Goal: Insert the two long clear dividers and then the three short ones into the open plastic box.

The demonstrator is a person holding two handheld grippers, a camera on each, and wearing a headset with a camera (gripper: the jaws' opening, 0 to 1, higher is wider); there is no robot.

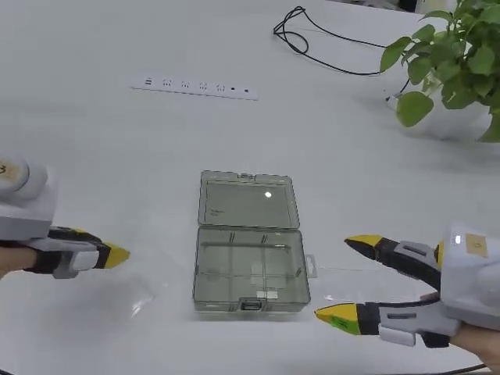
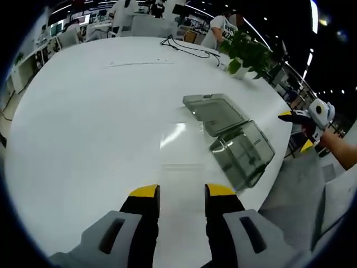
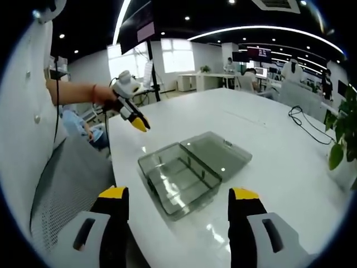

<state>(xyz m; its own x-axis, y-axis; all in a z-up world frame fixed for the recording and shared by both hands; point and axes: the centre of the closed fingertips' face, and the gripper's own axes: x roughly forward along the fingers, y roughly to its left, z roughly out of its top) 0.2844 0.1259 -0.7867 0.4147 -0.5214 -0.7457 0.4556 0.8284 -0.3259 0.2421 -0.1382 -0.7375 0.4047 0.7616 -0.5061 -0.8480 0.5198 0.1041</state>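
Plastic box (image 1: 250, 269) sits open at the middle of the white worktop (image 1: 101, 156). Its smoky-clear base is nearer the person and its lid (image 1: 248, 199) is folded flat behind it, lying on the worktop.

Dividers (image 1: 247, 247) stand inside the base as thin clear walls. One long line runs across, and shorter ones cut it into compartments (exact count not readable through the tinted plastic). The right gripper view confirms upright partitions in the base.

Left gripper (image 2: 182, 191) hovers low over bare worktop, well to the left of the box. Its jaws are parted by a narrow gap with nothing between them. In the head view it points rightward toward the box, with one yellow tip showing.

Right gripper (image 1: 350, 279) is just beside the box's right front corner and not touching it. Its jaws are spread wide and empty, with the yellow tips aimed left at the base.

There is a faint glint on the worktop left of the box front. I cannot tell whether it is a clear piece or a light reflection.

At the far edge of the worktop are a white power strip (image 1: 194, 86) at back left, a looped black cable (image 1: 312, 39) at back centre, and a leafy potted plant (image 1: 453, 55) at back right, all well apart from the box.
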